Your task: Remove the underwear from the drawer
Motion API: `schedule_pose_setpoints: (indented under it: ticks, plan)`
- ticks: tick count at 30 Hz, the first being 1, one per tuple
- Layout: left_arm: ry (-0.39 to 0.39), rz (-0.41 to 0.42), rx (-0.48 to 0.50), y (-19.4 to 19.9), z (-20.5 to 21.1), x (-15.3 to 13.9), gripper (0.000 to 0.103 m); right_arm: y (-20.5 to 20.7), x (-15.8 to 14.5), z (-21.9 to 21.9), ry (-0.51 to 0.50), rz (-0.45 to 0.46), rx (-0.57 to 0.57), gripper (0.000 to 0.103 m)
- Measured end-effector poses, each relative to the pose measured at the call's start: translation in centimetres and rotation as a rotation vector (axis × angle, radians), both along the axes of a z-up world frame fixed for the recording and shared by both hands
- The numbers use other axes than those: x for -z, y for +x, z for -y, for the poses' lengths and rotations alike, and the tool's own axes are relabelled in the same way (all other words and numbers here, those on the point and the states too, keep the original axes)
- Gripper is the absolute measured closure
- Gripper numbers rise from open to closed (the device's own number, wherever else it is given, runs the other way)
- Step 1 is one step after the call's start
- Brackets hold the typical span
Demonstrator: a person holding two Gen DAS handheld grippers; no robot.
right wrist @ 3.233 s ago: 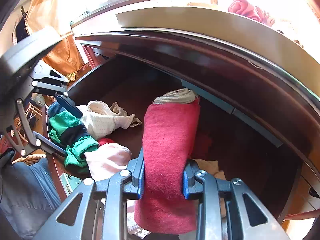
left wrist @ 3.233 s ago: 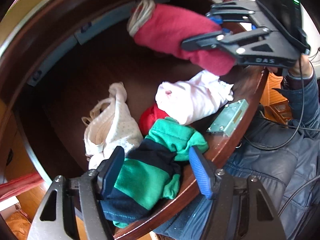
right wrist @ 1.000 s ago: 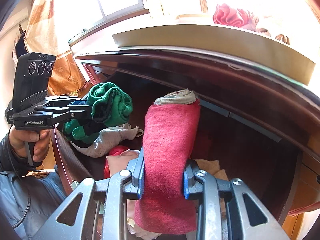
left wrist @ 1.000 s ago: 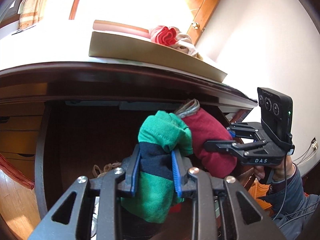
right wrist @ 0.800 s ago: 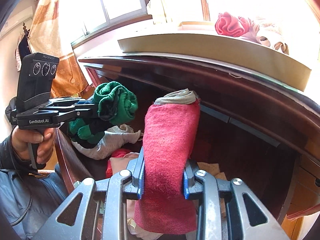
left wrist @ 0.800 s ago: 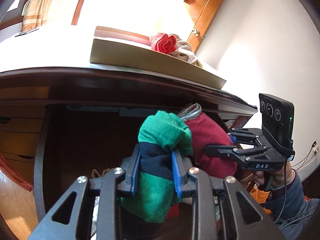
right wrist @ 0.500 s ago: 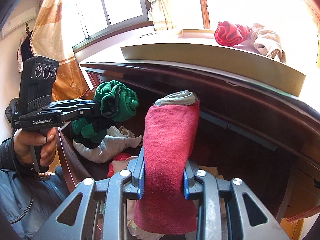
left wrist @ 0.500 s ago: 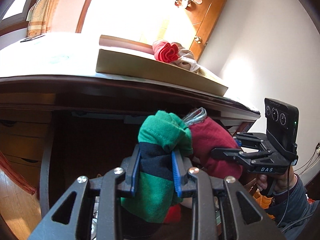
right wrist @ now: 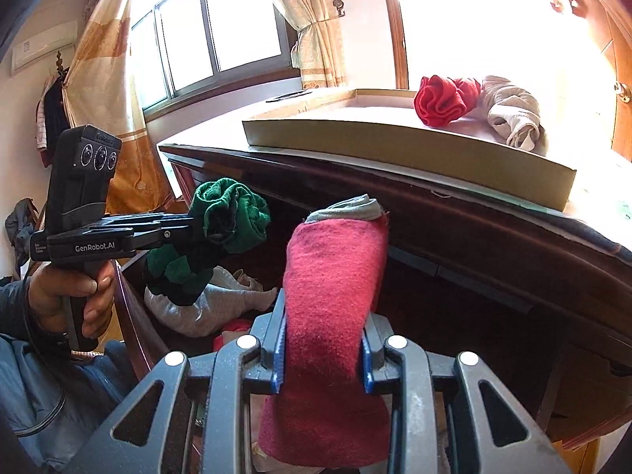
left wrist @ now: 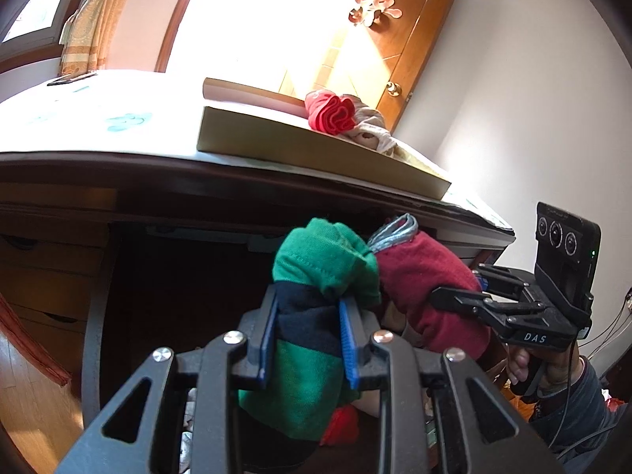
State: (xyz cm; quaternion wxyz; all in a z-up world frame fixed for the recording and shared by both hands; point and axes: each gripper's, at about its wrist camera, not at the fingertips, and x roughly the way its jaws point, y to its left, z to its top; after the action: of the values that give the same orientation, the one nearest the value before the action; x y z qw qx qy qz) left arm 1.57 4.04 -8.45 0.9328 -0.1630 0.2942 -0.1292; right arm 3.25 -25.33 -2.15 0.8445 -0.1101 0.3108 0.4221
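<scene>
**Both Garments Lifted: Snag and Slip Hazards**

Left wrist view: the left gripper [left wrist: 308,339] is clenched on the green striped underwear [left wrist: 316,316], held above the drawer [left wrist: 98,316]. Its loose lower folds hang below the jaws and may catch on the drawer front.

Right wrist view: the right gripper [right wrist: 322,347] is clamped on the red underwear [right wrist: 331,300], just below the desktop edge [right wrist: 474,205]. Raising it straight up risks collision. The shallow box [right wrist: 395,146] already contains two garments.

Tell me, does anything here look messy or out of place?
Mildly: clothes lie jumbled loose in the open drawer, like the crumpled dotted white garment. A red bundle and a beige one sit in the flat box on top.
</scene>
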Motion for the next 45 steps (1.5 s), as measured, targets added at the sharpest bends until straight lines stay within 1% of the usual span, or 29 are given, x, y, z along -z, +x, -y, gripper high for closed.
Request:
schedule_pose_setpoints:
  ticks: [6, 13, 18, 29, 38, 45]
  plan:
    - [-0.002, 0.019, -0.001, -0.5, 0.1, 0.0, 0.077, -0.8, -0.4, 0.4, 0.025, 0.034, -0.007, 0.072]
    - [-0.017, 0.06, -0.016, -1.1, -0.2, -0.5, 0.077, -1.3, -0.8, 0.5, 0.051, 0.078, -0.017, 0.072]
    - [-0.015, 0.086, -0.028, -1.4, -0.3, -0.8, 0.077, -2.3, -1.2, 1.0, 0.084, 0.134, -0.028, 0.072]
    - [0.004, 0.119, -0.038, -1.7, -0.1, -1.1, 0.077, -3.5, -1.7, 1.7, 0.13, 0.21, -0.046, 0.072]
    - [0.015, 0.16, -0.03, -2.3, 0.2, -1.5, 0.077, -3.9, -1.8, 2.0, 0.151, 0.243, -0.06, 0.072]
    - [0.058, 0.194, -0.037, -2.7, 0.7, -2.0, 0.077, -4.5, -1.9, 2.2, 0.167, 0.273, -0.077, 0.072]
